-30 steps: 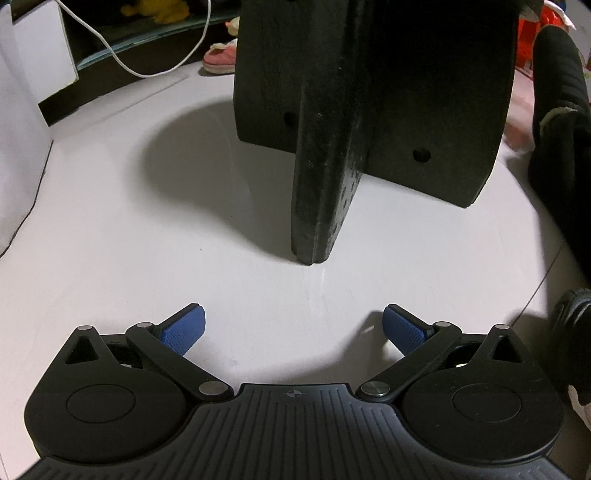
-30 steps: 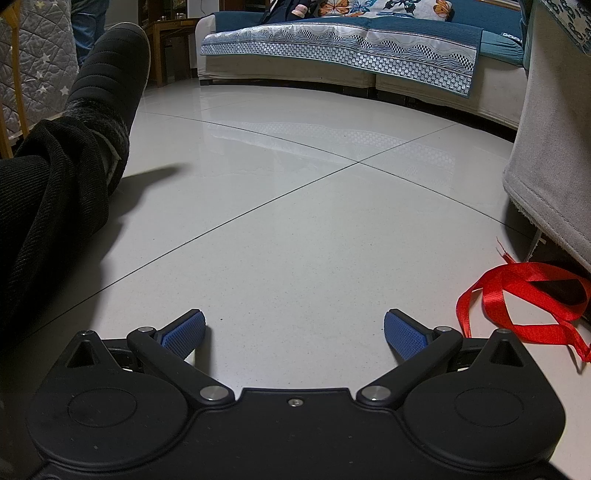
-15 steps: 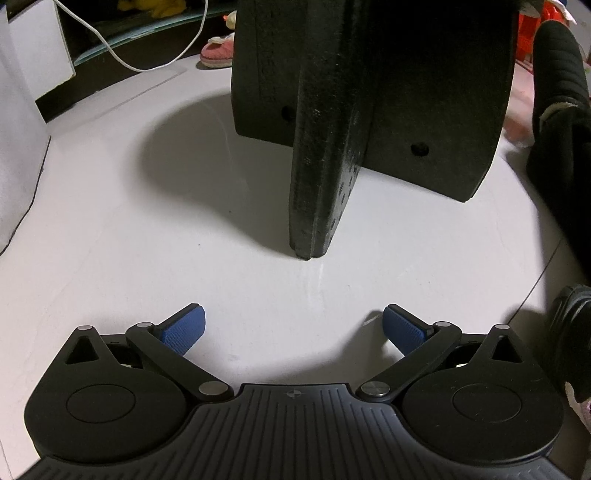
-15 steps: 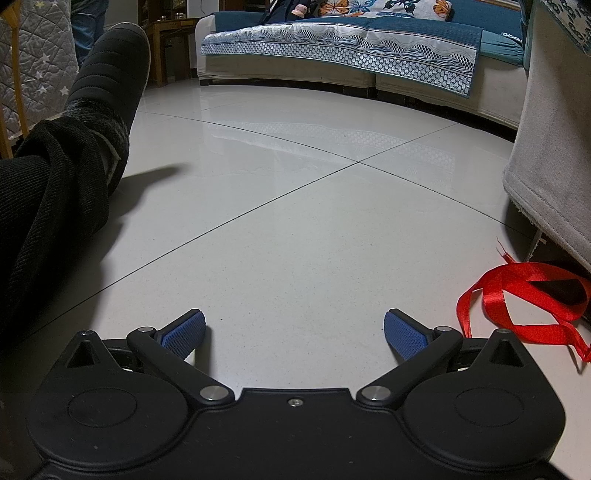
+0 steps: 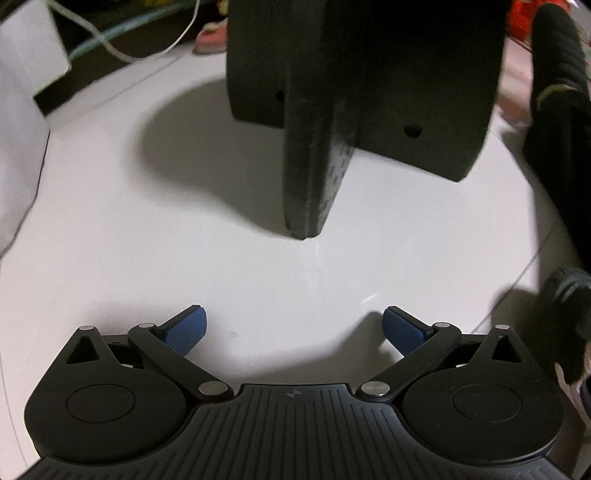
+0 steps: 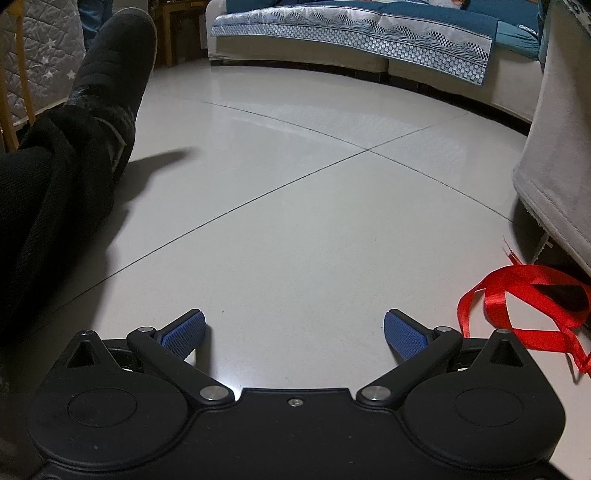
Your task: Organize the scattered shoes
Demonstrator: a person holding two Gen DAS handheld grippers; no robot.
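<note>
In the left wrist view my left gripper (image 5: 294, 328) hovers open over the white floor, nothing between its blue pads. A small pink shoe (image 5: 210, 35) lies far back, left of a black foam stand (image 5: 347, 103). A dark shoe (image 5: 570, 321) shows partly at the right edge, close to the right finger. In the right wrist view my right gripper (image 6: 294, 330) is open and empty above the tiled floor. A person's leg ends in a black slipper (image 6: 114, 70) at the left; no loose shoe appears in this view.
A white cable (image 5: 155, 51) and a white box (image 5: 22, 74) sit at the back left. The person's other black-clad leg (image 5: 557, 110) runs along the right. A red ribbon (image 6: 524, 306) lies by a grey cloth-covered furniture edge (image 6: 554, 155); a sofa (image 6: 369, 40) stands behind.
The left gripper view has shifted a little towards the black foam stand, with slight motion blur. The right gripper view is unchanged. Both grippers stay open.
</note>
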